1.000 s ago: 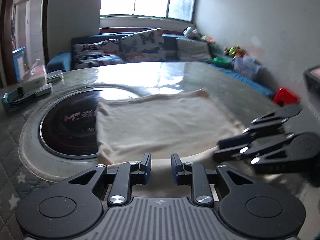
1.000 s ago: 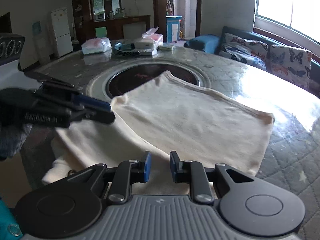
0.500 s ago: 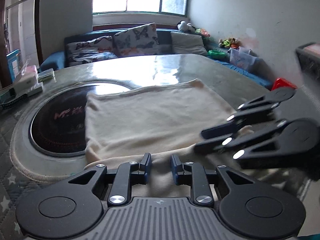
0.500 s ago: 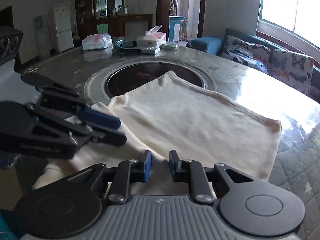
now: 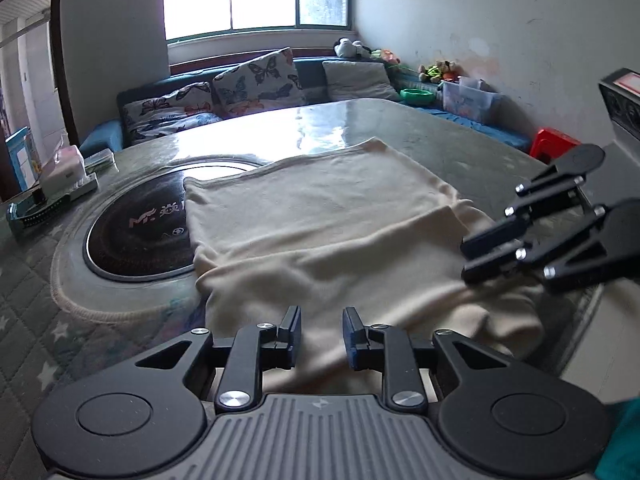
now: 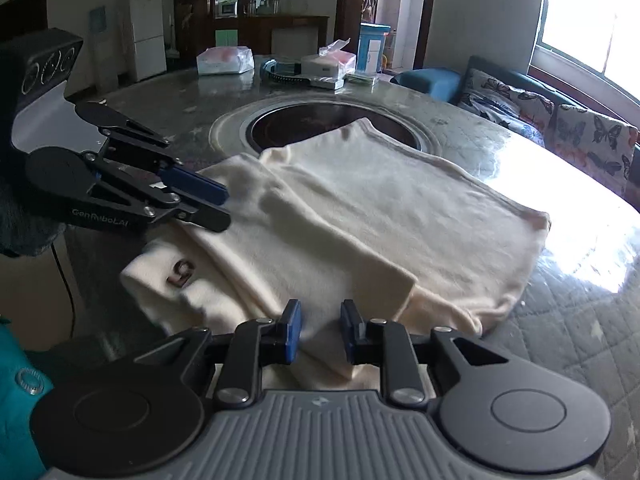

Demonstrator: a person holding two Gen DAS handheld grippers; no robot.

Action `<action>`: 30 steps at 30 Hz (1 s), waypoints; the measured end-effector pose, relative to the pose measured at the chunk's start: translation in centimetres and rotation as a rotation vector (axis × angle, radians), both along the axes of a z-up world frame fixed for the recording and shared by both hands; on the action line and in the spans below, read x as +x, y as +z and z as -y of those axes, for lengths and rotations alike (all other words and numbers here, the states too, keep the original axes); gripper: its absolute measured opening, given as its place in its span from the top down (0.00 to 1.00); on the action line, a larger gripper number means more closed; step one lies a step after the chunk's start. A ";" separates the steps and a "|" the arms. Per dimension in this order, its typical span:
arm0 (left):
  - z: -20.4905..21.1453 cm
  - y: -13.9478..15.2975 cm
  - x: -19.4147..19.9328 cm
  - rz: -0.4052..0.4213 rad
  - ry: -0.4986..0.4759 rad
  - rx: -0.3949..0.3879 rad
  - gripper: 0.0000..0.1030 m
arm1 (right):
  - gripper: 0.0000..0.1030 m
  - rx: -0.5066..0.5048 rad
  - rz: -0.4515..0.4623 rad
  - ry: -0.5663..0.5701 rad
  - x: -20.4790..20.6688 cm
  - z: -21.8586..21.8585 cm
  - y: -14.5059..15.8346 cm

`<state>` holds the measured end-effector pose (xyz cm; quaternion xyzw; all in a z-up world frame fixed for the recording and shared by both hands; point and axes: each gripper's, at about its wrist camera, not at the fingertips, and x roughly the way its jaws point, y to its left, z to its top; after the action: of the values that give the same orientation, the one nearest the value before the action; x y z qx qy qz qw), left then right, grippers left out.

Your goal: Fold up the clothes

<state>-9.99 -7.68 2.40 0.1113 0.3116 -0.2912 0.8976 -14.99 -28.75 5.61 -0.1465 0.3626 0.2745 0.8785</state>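
A cream garment [image 5: 320, 224] lies on the round table, its near part folded over itself, its near end hanging at the table edge. It also shows in the right wrist view [image 6: 360, 216], with a small dark label near its left end. My left gripper [image 5: 320, 332] is open and empty above the garment's near edge; it also shows in the right wrist view [image 6: 224, 208]. My right gripper [image 6: 320, 334] is open and empty above the near fold; it shows at the right in the left wrist view [image 5: 464, 260].
A dark round hotplate [image 5: 136, 232] is set in the table [image 5: 360, 120] under the garment's far left corner. Tissue boxes and packets [image 6: 328, 66] stand at the far side. A sofa with butterfly cushions [image 5: 248, 80] runs behind the table. A red stool [image 5: 552, 142] stands at the right.
Both grippers have pulled back and risen a little from the garment. The near fold now lies further over the garment. The right gripper has shifted to the right in the left wrist view.
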 end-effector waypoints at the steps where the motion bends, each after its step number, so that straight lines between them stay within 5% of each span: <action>1: -0.4 0.2 -0.4 0.006 -0.009 0.001 0.76 | 0.80 0.003 0.006 -0.003 -0.3 0.1 0.2; 7: -1.9 1.0 -3.2 0.057 -0.084 0.066 0.76 | 0.80 0.016 0.005 -0.017 -0.9 0.5 -0.2; 16: -0.6 -1.4 -5.8 0.172 -0.191 0.219 0.72 | 0.79 0.060 -0.013 -0.062 -1.1 1.4 0.2; 30: 2.7 -2.5 -5.8 0.340 -0.279 0.257 0.72 | 0.61 -0.079 0.036 0.022 -4.1 1.0 1.3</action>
<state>-15.75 -10.35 -0.09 0.3140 0.1723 -0.3474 0.8666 -19.13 -29.74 6.93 -0.1898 0.3557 0.2669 0.8753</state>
